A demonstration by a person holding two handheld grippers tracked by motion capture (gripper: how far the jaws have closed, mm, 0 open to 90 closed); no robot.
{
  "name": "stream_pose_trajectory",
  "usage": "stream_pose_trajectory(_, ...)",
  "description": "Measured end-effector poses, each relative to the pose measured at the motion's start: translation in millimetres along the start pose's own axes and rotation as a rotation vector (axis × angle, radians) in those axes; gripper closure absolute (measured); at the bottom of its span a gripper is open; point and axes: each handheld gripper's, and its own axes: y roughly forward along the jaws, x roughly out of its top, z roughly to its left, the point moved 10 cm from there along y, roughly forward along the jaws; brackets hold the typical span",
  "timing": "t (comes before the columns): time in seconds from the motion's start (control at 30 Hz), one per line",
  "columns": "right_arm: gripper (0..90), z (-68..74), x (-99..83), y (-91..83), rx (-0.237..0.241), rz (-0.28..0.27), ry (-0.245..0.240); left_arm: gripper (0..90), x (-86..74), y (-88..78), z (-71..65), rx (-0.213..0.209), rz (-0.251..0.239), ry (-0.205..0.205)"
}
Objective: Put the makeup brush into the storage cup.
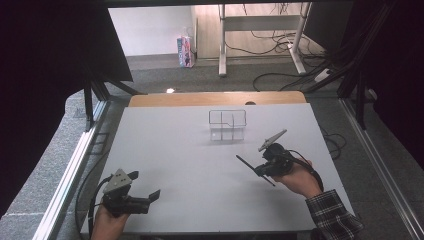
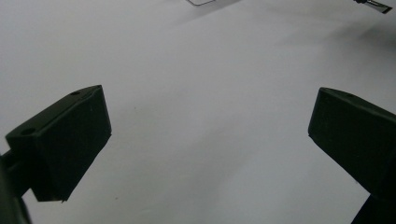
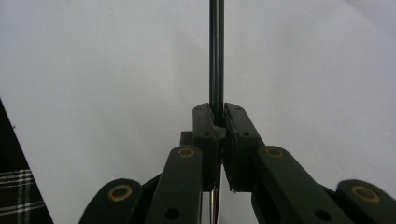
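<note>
A thin dark rod [image 1: 247,165] lies slanted just above the white table [image 1: 175,150], and my right gripper [image 1: 260,170] is shut on it near its middle. In the right gripper view the rod [image 3: 215,56] runs straight up from between the pressed jaws of my right gripper [image 3: 217,116]. A small wire rack [image 1: 227,125] stands upright at the table's middle back, apart from both grippers. At the near left corner my left gripper [image 1: 145,185] is open with nothing in it. In the left gripper view its jaws [image 2: 208,107] stand wide over bare white surface.
The table's back edge is a wooden strip [image 1: 215,98]. Metal frame rails [image 1: 75,165] run along both sides. A plaid sleeve [image 1: 332,210] comes in at the bottom right. Desk legs and cables [image 1: 280,40] lie on the floor beyond.
</note>
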Motion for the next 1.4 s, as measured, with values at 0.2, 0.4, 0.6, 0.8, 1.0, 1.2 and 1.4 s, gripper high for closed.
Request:
stream_pose_trajectory(0.2, 84.0, 7.7, 2.1, -0.1, 0.018, 0.006, -0.021, 0.2, 7.5, 10.7, -7.4, 0.027, 0.046, 0.053)
stream_pose_trajectory(0.4, 84.0, 14.6, 3.3, 2.2, 0.039, 0.022, -0.041, 0.2, 15.6, 20.9, -19.6, 0.011, 0.085, 0.15)
stream_pose_trajectory(0.6, 84.0, 23.8, 7.1, 4.6, 0.061, 0.032, -0.071, 0.2, 26.0, 32.6, -33.9, -0.049, 0.092, 0.214)
stream_pose_trajectory(0.8, 84.0, 36.1, 10.8, 9.4, 0.088, 0.05, -0.105, 0.3, 36.0, 46.4, -46.2, -0.087, 0.099, 0.27)
stream_pose_trajectory(1.0, 84.0, 52.9, 16.4, 12.8, 0.121, 0.066, -0.147, 2.1, 46.6, 66.4, -64.2, -0.129, 0.107, 0.335)
stream_pose_trajectory(1.2, 84.0, 65.7, 18.5, 16.4, 0.151, 0.093, -0.175, 4.5, 52.6, 81.7, -79.2, -0.166, 0.12, 0.399)
stream_pose_trajectory(1.4, 83.9, 75.0, 19.9, 18.3, 0.185, 0.11, -0.191, 9.3, 51.9, 97.7, -95.1, -0.193, 0.155, 0.484)
